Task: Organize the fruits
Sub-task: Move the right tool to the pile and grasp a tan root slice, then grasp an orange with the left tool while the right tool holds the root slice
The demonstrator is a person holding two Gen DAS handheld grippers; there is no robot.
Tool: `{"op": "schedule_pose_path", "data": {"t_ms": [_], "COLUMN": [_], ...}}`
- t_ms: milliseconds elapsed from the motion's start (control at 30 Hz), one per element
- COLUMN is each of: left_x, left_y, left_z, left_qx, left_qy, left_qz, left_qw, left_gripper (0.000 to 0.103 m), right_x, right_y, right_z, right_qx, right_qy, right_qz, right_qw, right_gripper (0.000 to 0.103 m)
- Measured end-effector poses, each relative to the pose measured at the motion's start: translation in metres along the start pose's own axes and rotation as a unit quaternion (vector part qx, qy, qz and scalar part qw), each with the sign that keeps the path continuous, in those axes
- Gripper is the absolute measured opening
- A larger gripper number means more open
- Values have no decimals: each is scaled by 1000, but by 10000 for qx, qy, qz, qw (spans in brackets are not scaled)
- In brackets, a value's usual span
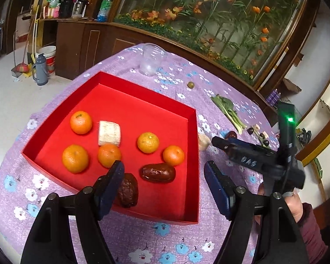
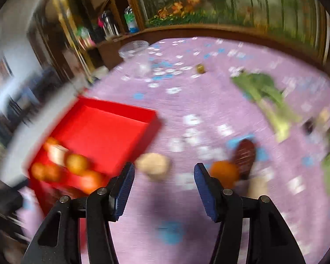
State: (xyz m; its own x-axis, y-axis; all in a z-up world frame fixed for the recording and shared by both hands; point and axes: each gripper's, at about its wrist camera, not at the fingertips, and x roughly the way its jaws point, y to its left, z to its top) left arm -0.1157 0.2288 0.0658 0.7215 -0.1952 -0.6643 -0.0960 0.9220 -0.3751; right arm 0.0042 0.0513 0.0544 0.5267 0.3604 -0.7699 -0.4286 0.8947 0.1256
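A red box (image 1: 192, 136) on the purple flowered cloth holds several oranges (image 1: 81, 122), a white peeled banana piece (image 1: 109, 133) and two dark red dates (image 1: 158, 172). My left gripper (image 1: 164, 172) is open and empty above the box's near right corner. My right gripper (image 2: 164, 172) is open and empty over the cloth, right of the red box (image 2: 112, 132); its view is blurred. Ahead of it lie a pale lump (image 2: 153, 165), an orange (image 2: 224, 173) and a date (image 2: 245, 154). The right gripper also shows in the left wrist view (image 1: 217, 142).
A clear plastic cup (image 1: 150, 59) stands at the far side of the table. A small green fruit (image 1: 190, 85), a leafy green vegetable (image 1: 228, 110) and small dark pieces (image 1: 261, 135) lie on the cloth to the right. A wooden cabinet stands behind.
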Motion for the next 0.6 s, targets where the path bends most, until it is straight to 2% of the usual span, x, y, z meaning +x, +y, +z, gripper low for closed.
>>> {"op": "schedule_pose_path", "data": {"t_ms": [67,233,267,300,433,600], "left_x": [4,4,4,4,4,9], "left_y": [-3,-11,-12,-12,-14,-29], "left_z": [-1,-2,-2,-2,-4,-8], "left_qx": [26,130,142,148,176,377], "left_qy": [61,84,86,91,117,241], "left_qz": [-32,-36,-33,-31,-45,-161], "left_qw": [10000,9999,9999,9998,9998,9989], "left_gripper": [74,74,74,74,74,74], "right_x": [7,31,36,40,38,-11], "right_y": [6,23,25,25,15,-25], "right_z": [-3,-1,0,0,-1,-31], "right_qx": [-267,-664,-678,-671,-381,307], "right_qy": [52,116,141,172,260,233], "right_qz": [-98,-162,-152,-137,24,303], "right_qw": [9996,9976,9975,9975,9989,9988], "right_gripper": [56,54,49,39,38,38]}}
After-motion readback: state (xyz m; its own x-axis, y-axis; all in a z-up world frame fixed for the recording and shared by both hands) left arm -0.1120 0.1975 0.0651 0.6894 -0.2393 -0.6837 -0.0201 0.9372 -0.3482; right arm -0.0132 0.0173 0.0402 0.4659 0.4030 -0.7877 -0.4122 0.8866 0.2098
